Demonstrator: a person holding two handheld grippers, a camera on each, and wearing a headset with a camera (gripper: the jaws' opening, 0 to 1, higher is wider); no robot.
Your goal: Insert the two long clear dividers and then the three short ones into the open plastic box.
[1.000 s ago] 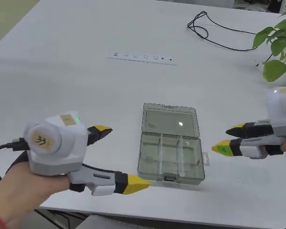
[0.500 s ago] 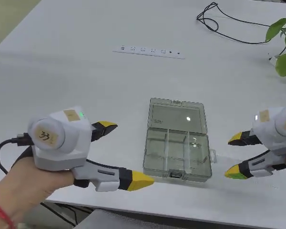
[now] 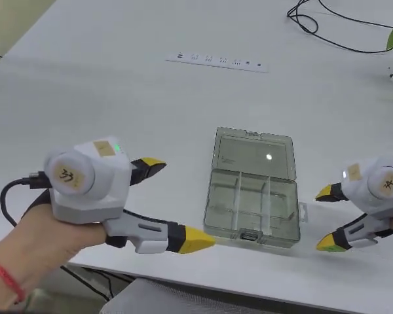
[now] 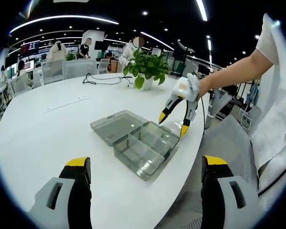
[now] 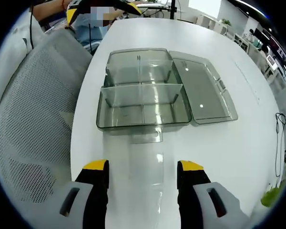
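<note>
Box open on table; clear dividers inside, count unclear. Left hand-held gripper, right hand-held gripper flank box: jaws apart, empty.

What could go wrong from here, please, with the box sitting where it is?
The box sits close to the near edge of the table and neither gripper holds it, so a push might slide it off. The small clear piece lying flat beside it is hard to see on the white top; the open right gripper may slip off it.
</note>
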